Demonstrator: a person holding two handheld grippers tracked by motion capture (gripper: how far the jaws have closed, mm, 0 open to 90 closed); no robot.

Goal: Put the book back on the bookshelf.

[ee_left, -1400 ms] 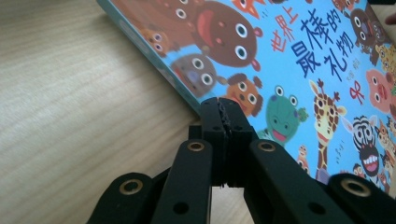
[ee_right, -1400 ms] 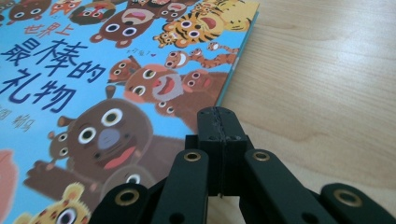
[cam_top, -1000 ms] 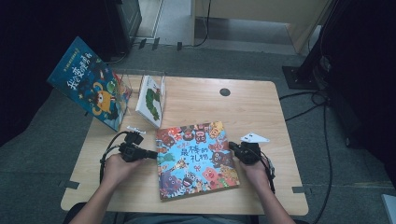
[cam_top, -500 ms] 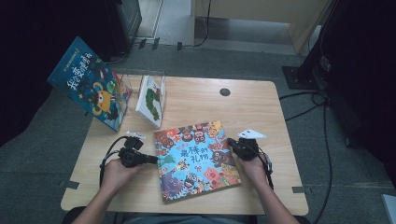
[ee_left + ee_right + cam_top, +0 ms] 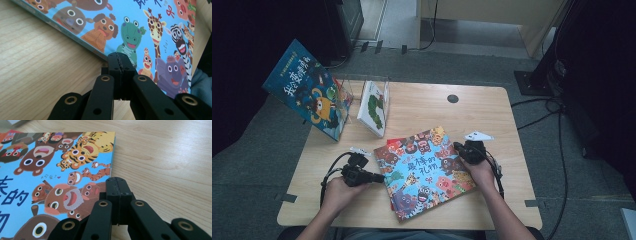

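A picture book [image 5: 424, 170] with a blue cover full of cartoon animals lies flat and askew at the middle of the wooden table [image 5: 432, 107]. A red cover [image 5: 394, 142] peeks out beneath its far left corner. My left gripper [image 5: 379, 177] is shut, its tips touching the book's left edge; in the left gripper view the closed jaws [image 5: 121, 58] rest at the edge of the cover [image 5: 155, 32]. My right gripper [image 5: 459, 149] is shut too, low over the book's right edge; its closed tips [image 5: 117, 182] overlap the cover [image 5: 55, 170] near the tiger pictures.
A blue book [image 5: 307, 90] stands propped at the table's far left corner. A white caterpillar book [image 5: 373, 107] leans in a clear stand [image 5: 362, 80] beside it. A black round port [image 5: 453, 98] sits at the far middle. Cables trail from both grippers.
The animal book has turned counter-clockwise on the table. My left gripper slid right and nearer against its left edge; my right gripper moved left and farther along the right edge.
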